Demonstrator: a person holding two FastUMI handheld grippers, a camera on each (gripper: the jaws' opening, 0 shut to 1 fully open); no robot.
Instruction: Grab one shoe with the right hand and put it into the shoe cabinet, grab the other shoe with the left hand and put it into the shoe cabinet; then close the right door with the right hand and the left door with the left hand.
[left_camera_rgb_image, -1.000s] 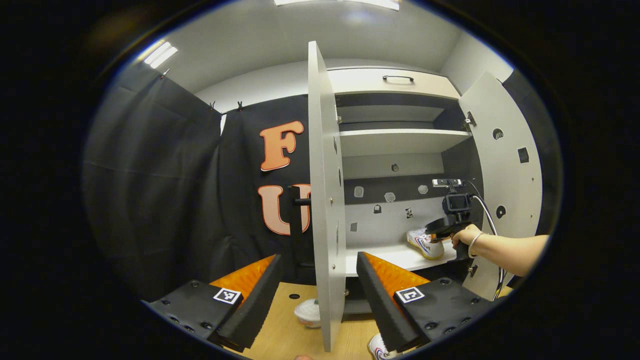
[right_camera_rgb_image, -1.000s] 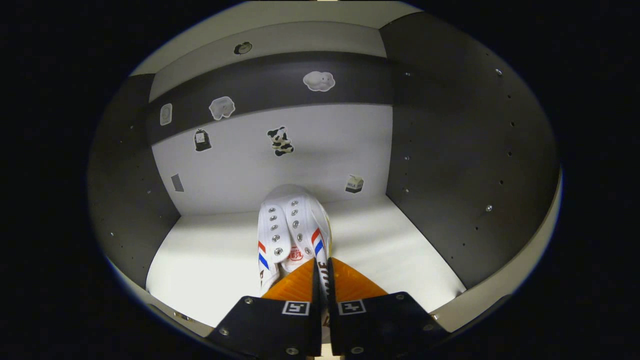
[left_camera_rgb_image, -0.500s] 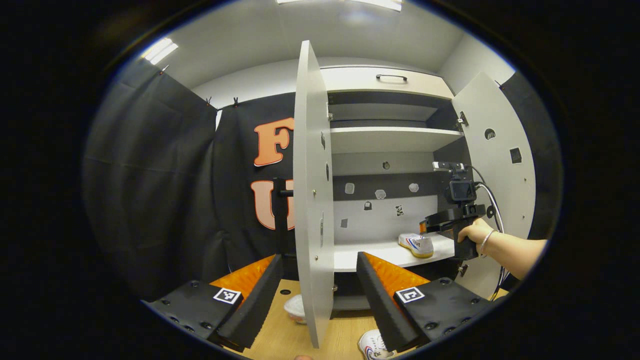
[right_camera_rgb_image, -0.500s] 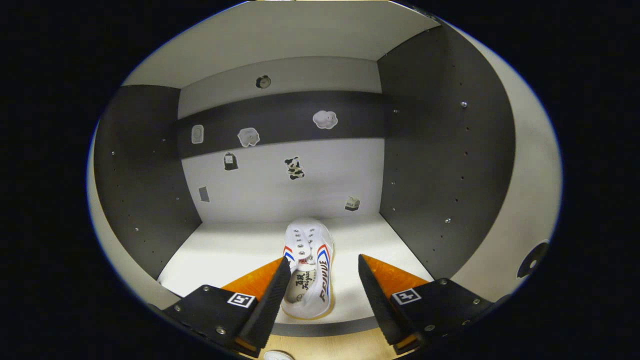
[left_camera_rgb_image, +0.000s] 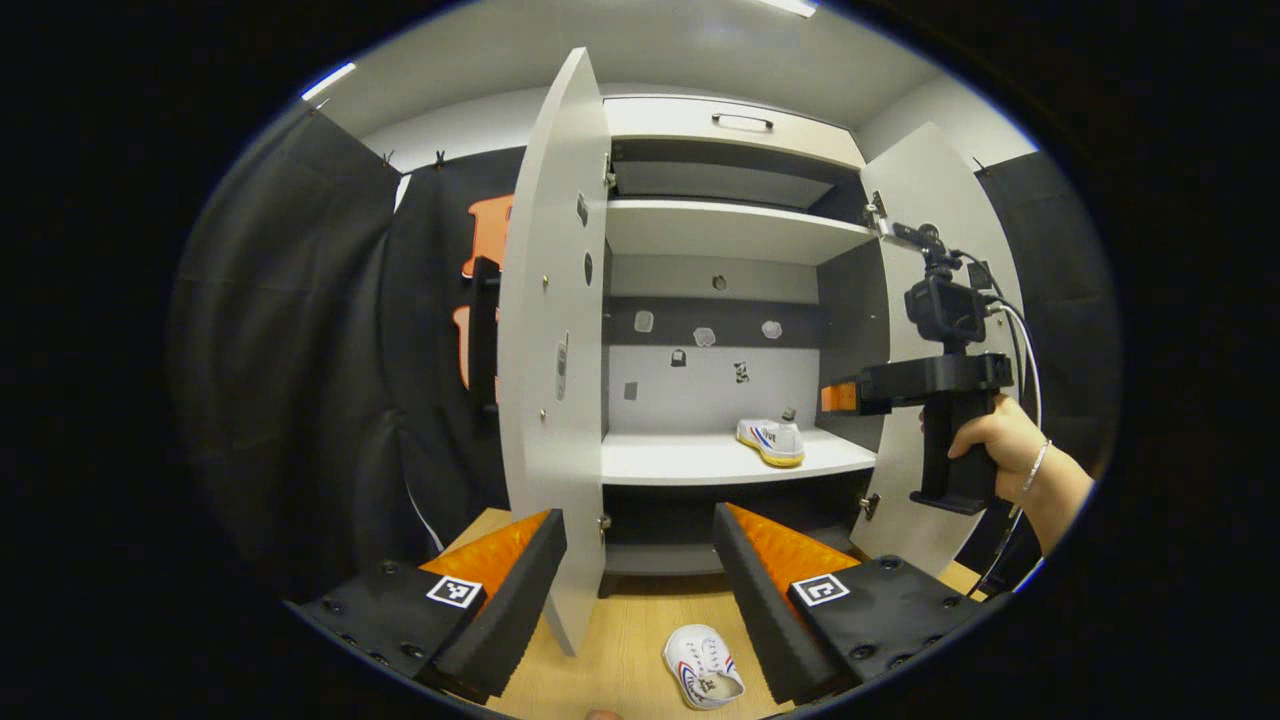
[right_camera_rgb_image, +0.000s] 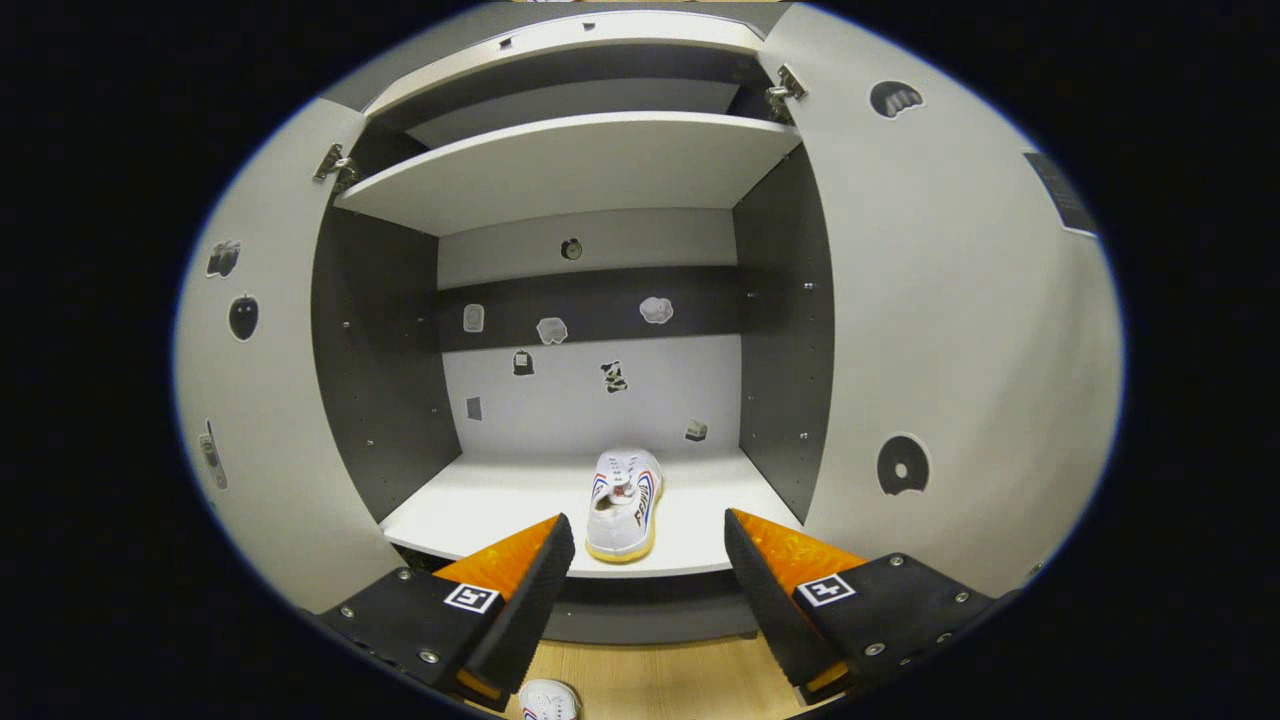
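One white shoe (right_camera_rgb_image: 622, 503) with red and blue stripes rests on the cabinet's lower shelf (right_camera_rgb_image: 480, 505), toe toward the back; the left gripper view has the same shoe (left_camera_rgb_image: 771, 441) on the shelf's right side. The other white shoe (left_camera_rgb_image: 703, 679) lies on the wooden floor below my left gripper (left_camera_rgb_image: 640, 590), which is open. My right gripper (right_camera_rgb_image: 645, 580) is open in front of the shelf, well back from the shoe. In the left gripper view a hand holds that right gripper (left_camera_rgb_image: 845, 397) by the open right door (left_camera_rgb_image: 925, 200). The left door (left_camera_rgb_image: 555, 330) stands open.
The white cabinet has an upper shelf (left_camera_rgb_image: 730, 228) and a drawer with a handle (left_camera_rgb_image: 742, 121) on top. Small stickers dot its back wall (right_camera_rgb_image: 600, 385). A black cloth wall (left_camera_rgb_image: 300, 380) hangs to the left. The second shoe's toe (right_camera_rgb_image: 546, 700) peeks out on the wooden floor (left_camera_rgb_image: 620, 650).
My right gripper opened, let go of the shoe on the lower shelf and drew back out of the cabinet. My left gripper pulled back and swung right, bringing the floor shoe into view.
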